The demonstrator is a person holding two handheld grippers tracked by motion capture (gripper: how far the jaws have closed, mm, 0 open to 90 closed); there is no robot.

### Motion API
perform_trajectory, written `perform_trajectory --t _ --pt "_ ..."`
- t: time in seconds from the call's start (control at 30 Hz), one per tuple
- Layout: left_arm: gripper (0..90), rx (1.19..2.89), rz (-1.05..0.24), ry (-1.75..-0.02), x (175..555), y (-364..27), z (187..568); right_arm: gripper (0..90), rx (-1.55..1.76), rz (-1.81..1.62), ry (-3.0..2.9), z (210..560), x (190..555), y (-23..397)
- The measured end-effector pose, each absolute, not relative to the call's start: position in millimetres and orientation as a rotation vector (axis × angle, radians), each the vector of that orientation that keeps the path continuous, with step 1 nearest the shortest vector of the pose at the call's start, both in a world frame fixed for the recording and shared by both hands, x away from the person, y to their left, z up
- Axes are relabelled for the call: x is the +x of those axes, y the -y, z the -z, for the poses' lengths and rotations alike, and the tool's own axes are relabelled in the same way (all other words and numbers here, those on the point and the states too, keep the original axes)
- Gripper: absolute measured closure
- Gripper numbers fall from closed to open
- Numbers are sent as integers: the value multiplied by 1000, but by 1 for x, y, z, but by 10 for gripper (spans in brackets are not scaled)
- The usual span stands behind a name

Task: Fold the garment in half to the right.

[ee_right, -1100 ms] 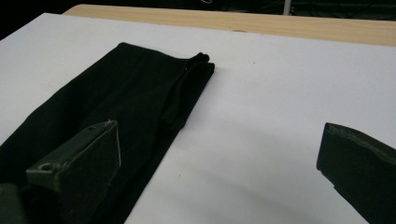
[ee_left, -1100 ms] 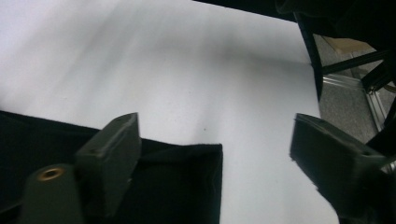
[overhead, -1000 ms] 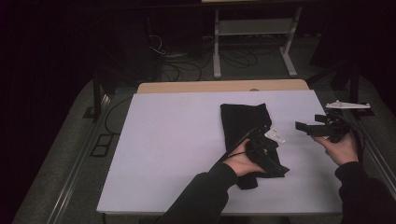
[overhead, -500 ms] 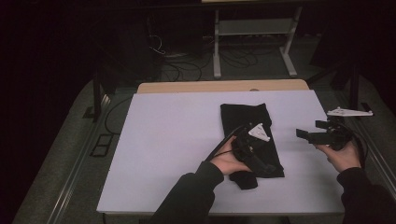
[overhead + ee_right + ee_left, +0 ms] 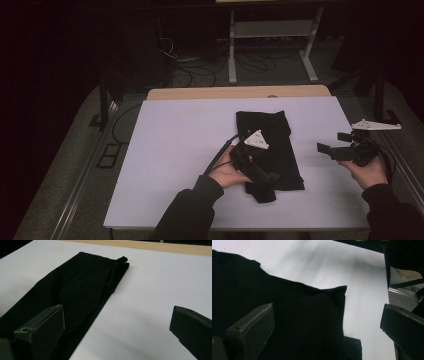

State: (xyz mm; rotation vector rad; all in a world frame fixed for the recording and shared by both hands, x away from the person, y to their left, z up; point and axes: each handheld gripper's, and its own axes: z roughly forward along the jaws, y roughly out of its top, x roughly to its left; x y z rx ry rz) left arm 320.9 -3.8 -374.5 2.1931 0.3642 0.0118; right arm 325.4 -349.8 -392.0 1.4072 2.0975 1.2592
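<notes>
- A folded black garment (image 5: pixel 270 145) is lying on a white table (image 5: pixel 175 150), right of centre, running from the far side toward the person.
- The left gripper (image 5: pixel 260 172) is hovering over the garment's near end; its jaws have just been opening and are standing wide apart, gripping nothing, with cloth lying beneath them.
- The right gripper (image 5: pixel 334 145) is hanging near the table's right edge, apart from the garment, jaws spread wide and empty.
- Dark sleeves are entering from the bottom.
</notes>
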Motion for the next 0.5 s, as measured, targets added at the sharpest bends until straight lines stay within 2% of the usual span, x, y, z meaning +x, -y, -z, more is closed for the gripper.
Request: perform_trajectory --t 0.5 --pt "0 2173 -61 -412 321 -30 371 0 1375 -1260 -2121 394 311 346"
